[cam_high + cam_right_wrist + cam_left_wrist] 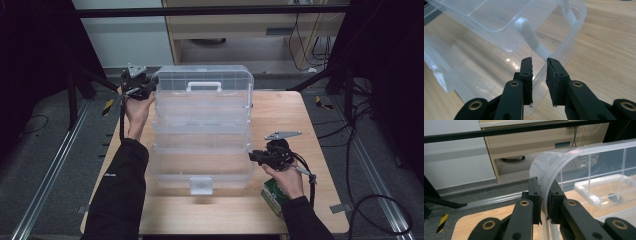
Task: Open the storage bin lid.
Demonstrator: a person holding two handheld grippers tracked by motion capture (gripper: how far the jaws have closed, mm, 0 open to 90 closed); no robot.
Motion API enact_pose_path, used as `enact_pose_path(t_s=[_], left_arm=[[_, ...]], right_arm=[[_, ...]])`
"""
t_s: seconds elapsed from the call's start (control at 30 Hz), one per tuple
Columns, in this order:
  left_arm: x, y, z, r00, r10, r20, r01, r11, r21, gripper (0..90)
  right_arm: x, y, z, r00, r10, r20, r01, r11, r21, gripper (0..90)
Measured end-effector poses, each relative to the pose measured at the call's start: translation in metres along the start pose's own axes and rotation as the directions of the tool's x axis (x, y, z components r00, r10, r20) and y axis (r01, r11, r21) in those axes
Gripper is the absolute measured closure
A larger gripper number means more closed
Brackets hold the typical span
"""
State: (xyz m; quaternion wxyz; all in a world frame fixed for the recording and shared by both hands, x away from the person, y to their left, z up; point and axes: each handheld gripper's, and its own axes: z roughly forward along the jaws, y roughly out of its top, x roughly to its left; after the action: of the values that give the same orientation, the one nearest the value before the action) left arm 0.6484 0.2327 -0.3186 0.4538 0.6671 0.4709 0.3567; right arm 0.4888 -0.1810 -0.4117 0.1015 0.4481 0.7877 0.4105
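Note:
A clear plastic tiered storage box [202, 145] stands spread out on the wooden table [280, 110]. Its lid [205, 80], with a white handle [204, 86], stands up at the far end. My left gripper [152, 85] is at the lid's upper left corner. In the left gripper view its jaws [544, 195] are shut on the lid's curved rim [564, 157]. My right gripper [252, 156] is at the right side of the lowest tray. In the right gripper view it [539, 62] clamps the tray's clear wall [571, 42] just below a white hinge arm [531, 37].
A small green carton [272, 195] lies on the table under my right hand. A white latch [201, 185] hangs at the box's near edge. Metal rails [55, 160] run along the floor on both sides, with cables [370, 200] on the right.

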Motion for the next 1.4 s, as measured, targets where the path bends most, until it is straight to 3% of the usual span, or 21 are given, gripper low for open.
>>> enact_pose_path(t_s=[0.13,0.23,0.67,0.77,1.13,1.4], left_arm=[[0.001,-0.001,0.009,1.0000,-0.004,-0.003,0.004,1.0000,0.003,83.8],[0.005,-0.003,0.018,0.9996,-0.029,-0.001,0.029,0.9994,0.019,84.0],[0.010,-0.009,0.041,0.9995,-0.031,-0.013,0.031,0.9968,0.073,83.4],[0.012,-0.010,0.048,0.9988,-0.050,-0.002,0.050,0.9954,0.082,83.5],[0.016,-0.014,0.055,0.9960,-0.088,0.011,0.087,0.9929,0.081,83.4],[0.023,-0.016,0.054,0.9937,-0.110,0.023,0.108,0.9920,0.065,72.7]], right_arm=[[0.000,0.000,0.000,1.0000,0.000,0.000,0.000,1.000,0.000,75.1],[0.000,0.000,0.000,1.0000,-0.002,0.003,0.002,1.000,-0.002,75.2],[-0.001,0.000,0.000,0.9998,0.007,0.017,-0.007,1.000,0.001,74.7],[-0.001,0.000,0.001,0.9998,0.001,0.019,-0.001,1.000,0.000,74.6],[0.002,0.000,0.000,0.9993,0.003,0.038,-0.003,1.000,0.009,75.3],[0.002,0.000,0.000,0.9991,0.003,0.042,-0.004,1.000,0.008,75.4]])
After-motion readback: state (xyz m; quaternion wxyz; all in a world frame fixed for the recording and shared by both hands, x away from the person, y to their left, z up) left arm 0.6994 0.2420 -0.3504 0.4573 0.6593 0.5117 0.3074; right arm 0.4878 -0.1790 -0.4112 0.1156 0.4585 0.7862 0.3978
